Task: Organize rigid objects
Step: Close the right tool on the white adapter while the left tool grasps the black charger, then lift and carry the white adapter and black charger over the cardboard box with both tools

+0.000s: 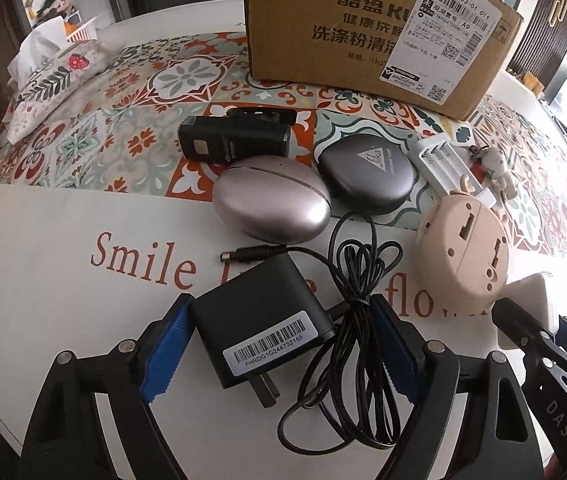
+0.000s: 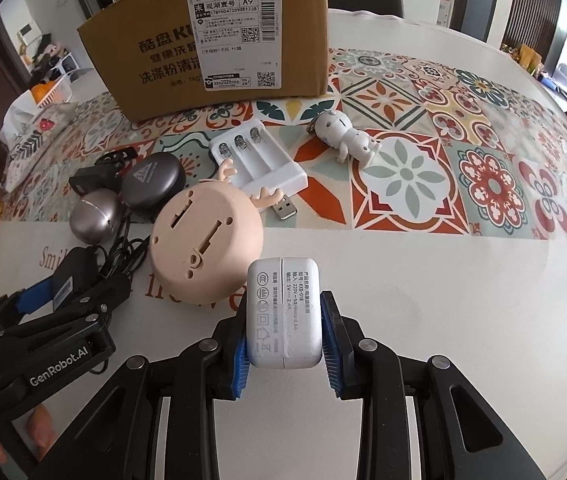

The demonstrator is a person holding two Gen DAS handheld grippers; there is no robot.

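Note:
A black power adapter [image 1: 267,328] with a barcode label lies on the white table, its black cable [image 1: 355,280] bunched to its right. My left gripper [image 1: 279,308] points down over it, open, with one blue pad at the adapter's left edge and the other against the cable. My right gripper [image 2: 283,304] is shut on a white plug-in charger [image 2: 283,312], held just above the table. A pink round antlered gadget [image 2: 203,248] lies between the two grippers. A cardboard box [image 2: 211,40] stands at the back.
Behind the adapter lie a silver egg-shaped case [image 1: 271,202], a dark round case [image 1: 365,174], a black device [image 1: 235,140], a white battery holder [image 2: 259,160] and a white figurine [image 2: 347,136]. A floral tissue pouch [image 1: 43,80] sits far left on the patterned mat [image 2: 403,172].

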